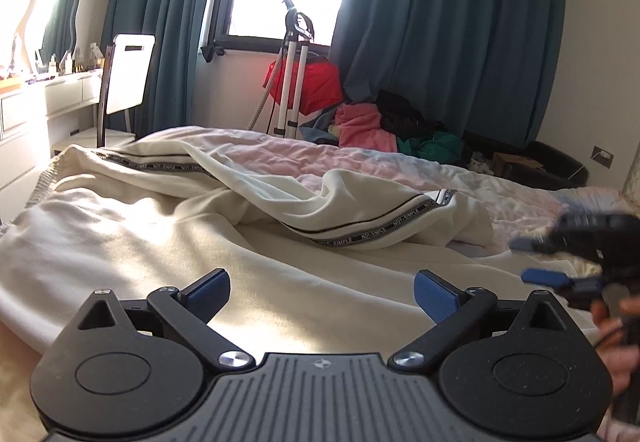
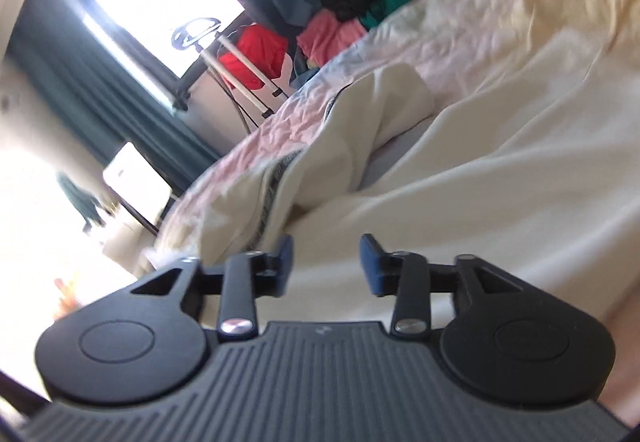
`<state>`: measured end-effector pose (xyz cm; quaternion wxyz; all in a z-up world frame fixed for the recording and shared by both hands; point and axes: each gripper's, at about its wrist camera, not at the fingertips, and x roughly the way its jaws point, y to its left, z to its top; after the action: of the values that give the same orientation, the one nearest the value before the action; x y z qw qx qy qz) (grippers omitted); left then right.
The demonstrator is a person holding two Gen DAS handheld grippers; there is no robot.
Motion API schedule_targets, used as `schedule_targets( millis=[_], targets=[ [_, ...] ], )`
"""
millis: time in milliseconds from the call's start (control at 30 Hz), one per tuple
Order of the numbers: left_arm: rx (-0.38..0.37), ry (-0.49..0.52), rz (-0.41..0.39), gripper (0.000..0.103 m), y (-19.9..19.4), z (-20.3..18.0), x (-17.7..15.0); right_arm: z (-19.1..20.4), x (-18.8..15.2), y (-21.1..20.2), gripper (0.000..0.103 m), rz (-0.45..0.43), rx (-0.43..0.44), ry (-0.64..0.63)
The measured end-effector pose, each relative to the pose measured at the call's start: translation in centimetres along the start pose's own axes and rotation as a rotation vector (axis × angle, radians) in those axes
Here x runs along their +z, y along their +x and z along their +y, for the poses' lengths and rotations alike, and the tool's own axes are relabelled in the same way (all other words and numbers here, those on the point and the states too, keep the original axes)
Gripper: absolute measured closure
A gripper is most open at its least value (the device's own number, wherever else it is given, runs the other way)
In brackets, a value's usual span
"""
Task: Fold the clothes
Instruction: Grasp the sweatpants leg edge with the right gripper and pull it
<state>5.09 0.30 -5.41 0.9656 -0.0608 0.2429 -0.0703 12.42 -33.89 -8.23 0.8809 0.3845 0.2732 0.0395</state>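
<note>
Left gripper held low over the bed, angled gently downward, its jaws spread wide with nothing between them. Right gripper rolled steeply to one side, jaws partly apart and empty; seen from the left wrist it appears blurred at the right edge, a hand wrapped round its handle. Cream garment lies spread and rumpled across the pastel bedspread, directly under both tools, a black lettered band running along its folded-over parts. Sunlight falls across the cloth.
</note>
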Motion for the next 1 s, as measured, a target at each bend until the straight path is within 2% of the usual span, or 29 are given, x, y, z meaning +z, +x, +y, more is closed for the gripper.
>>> schedule_targets(
  millis=[100, 167, 300, 367, 467, 533, 567, 633, 667, 700, 800, 900, 1000],
  targets=[
    [-0.024, -0.014, 0.029, 0.004, 1.0, -0.1, -0.5, -0.4, 2.3, 3.2, 0.043, 0.0, 0.011, 0.085],
    [-0.039, -0.006, 0.033, 0.003, 1.8, 0.1, -1.0, -1.2, 3.7, 5.8, 0.043, -0.012, -0.044, 0.151],
    [-0.007, 0.002, 0.06, 0.003, 4.6, 0.8, -1.9, -3.6, 5.8, 11.1, 0.045, -0.045, -0.169, 0.314],
    [-0.008, -0.046, 0.091, 0.003, 6.3, 1.7, -2.1, -4.1, 6.4, 13.6, 0.045, -0.051, -0.247, 0.306],
    [-0.031, -0.117, 0.131, 0.003, 8.6, 2.9, -2.4, -5.5, 6.9, 16.7, 0.045, -0.071, -0.266, 0.35],
    [-0.04, -0.151, 0.143, 0.003, 9.8, 3.6, -2.7, -5.6, 7.6, 18.4, 0.045, -0.097, -0.291, 0.305],
    [-0.046, -0.168, 0.146, 0.003, 10.4, 3.9, -2.9, -5.5, 8.0, 19.0, 0.048, -0.111, -0.299, 0.284],
    [-0.049, -0.19, 0.151, 0.003, 11.2, 4.3, -3.1, -5.2, 9.0, 20.1, 0.069, -0.118, -0.303, 0.256],
    [-0.051, -0.201, 0.154, 0.003, 11.6, 4.5, -3.2, -4.8, 9.6, 20.6, 0.088, -0.113, -0.31, 0.236],
    [-0.054, -0.209, 0.148, 0.003, 11.7, 4.7, -3.2, -4.0, 10.4, 20.9, 0.092, -0.107, -0.329, 0.198],
    [-0.067, -0.222, 0.135, 0.003, 11.8, 4.9, -3.2, 0.2, 13.2, 20.8, 0.095, -0.127, -0.409, 0.018],
    [-0.081, -0.225, 0.128, 0.003, 11.8, 5.0, -3.1, 3.5, 17.5, 18.2, 0.095, -0.235, -0.416, -0.035],
    [-0.091, -0.224, 0.126, 0.003, 11.7, 4.8, -2.9, 4.7, 21.0, 14.8, 0.095, -0.375, -0.475, -0.091]
  ],
)
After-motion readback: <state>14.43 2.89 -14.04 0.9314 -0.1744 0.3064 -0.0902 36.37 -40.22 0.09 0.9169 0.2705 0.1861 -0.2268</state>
